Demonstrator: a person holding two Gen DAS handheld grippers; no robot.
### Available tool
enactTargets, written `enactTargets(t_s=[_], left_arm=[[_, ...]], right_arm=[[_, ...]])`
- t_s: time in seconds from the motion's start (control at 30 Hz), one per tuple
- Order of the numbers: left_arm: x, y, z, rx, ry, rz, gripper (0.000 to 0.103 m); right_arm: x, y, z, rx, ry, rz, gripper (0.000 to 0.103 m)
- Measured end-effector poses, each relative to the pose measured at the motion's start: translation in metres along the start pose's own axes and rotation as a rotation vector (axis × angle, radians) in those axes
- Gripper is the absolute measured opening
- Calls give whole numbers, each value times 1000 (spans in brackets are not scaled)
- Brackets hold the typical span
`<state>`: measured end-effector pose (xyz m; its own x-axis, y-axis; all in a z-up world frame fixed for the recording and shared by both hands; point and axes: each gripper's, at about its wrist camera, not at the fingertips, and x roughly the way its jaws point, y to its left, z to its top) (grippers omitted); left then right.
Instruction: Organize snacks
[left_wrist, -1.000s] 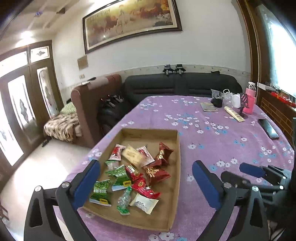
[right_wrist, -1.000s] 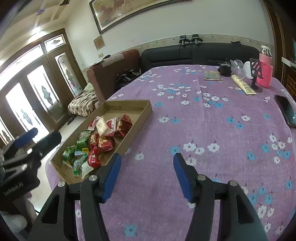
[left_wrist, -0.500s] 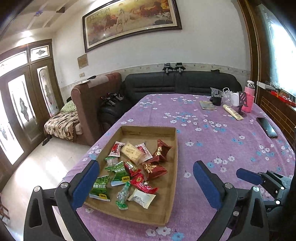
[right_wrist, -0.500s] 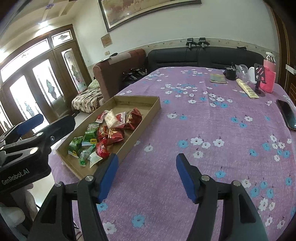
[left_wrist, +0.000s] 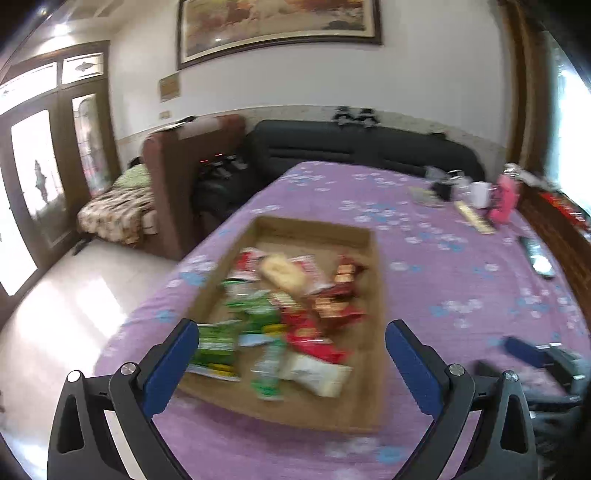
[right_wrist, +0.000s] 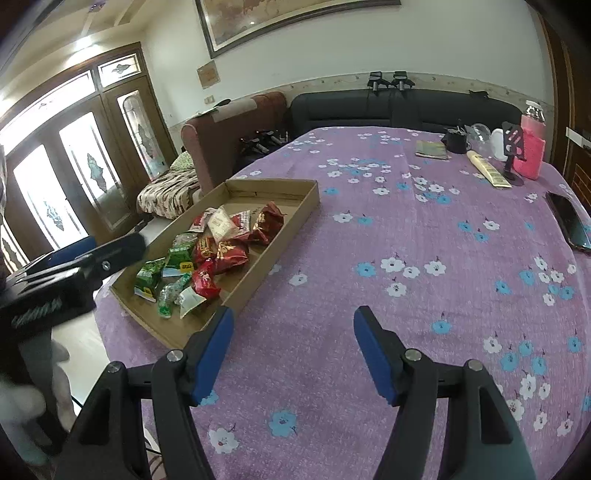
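Purple flower-printed cloth over a large table (right_wrist: 406, 236), dark sofa behind, glazed wooden doors off to the left; on the cloth near the left edge, a shallow brown cardboard tray (right_wrist: 258, 266), long axis running away from the cameras toward the sofa, its far end bare; inside it, a loose heap of small wrapped snacks (right_wrist: 207, 254), all within the tray walls, none seen out on the cloth; green packets (right_wrist: 151, 277) crowded at the near left, shiny red wrappers (right_wrist: 221, 254) through the middle and right, a pale beige one (right_wrist: 219, 221) toward the far side, a white pouch (right_wrist: 190, 299) at the near end; colours overlapping rather than sorted, some packets lying on others; left wrist view smeared, so print unreadable there; left gripper (left_wrist: 291, 362) with blue pads spread wide and nothing between, poised directly over the near end of the tray, heap straight ahead and just below; right gripper (right_wrist: 293, 350) likewise wide and empty, over bare cloth just right of the tray's near corner, heap ahead and to its left; left one judged nearer, likely the better placed for a pick; thin, slippery wrappers, probably prone to sliding or lifting a neighbour; fits either sorting under way or snacks already gathered into the tray
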<state>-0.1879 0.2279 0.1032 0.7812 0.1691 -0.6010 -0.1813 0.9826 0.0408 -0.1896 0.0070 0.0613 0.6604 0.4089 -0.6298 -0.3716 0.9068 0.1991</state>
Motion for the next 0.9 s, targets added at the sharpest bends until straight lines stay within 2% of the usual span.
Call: enactTargets(t_s=[0.1,0.27,0.47,0.57,0.67,0.8,0.9], left_arm=[[26,17,0,43,55,100,102],[70,9,-9,190,156,180,102],[102,-19,-5,322,196,190,102],[97,-25,10,315,153,182,102],[107,-29,27,322,148,206,102],[138,-42,27,406,220,234,102],[137,-49,24,430,213,216,102]], right_arm=[[3,-2,0,19,1,-7,67],[16,7,0,5,24,0,67],[29,6,2,-6,45,-10,67],[30,-2,7,16,40,-17,67],[31,-10,12,38,34,-15,67],[32,-14,15,52,33,-14,67],[31,-18,16,54,27,-14,67]])
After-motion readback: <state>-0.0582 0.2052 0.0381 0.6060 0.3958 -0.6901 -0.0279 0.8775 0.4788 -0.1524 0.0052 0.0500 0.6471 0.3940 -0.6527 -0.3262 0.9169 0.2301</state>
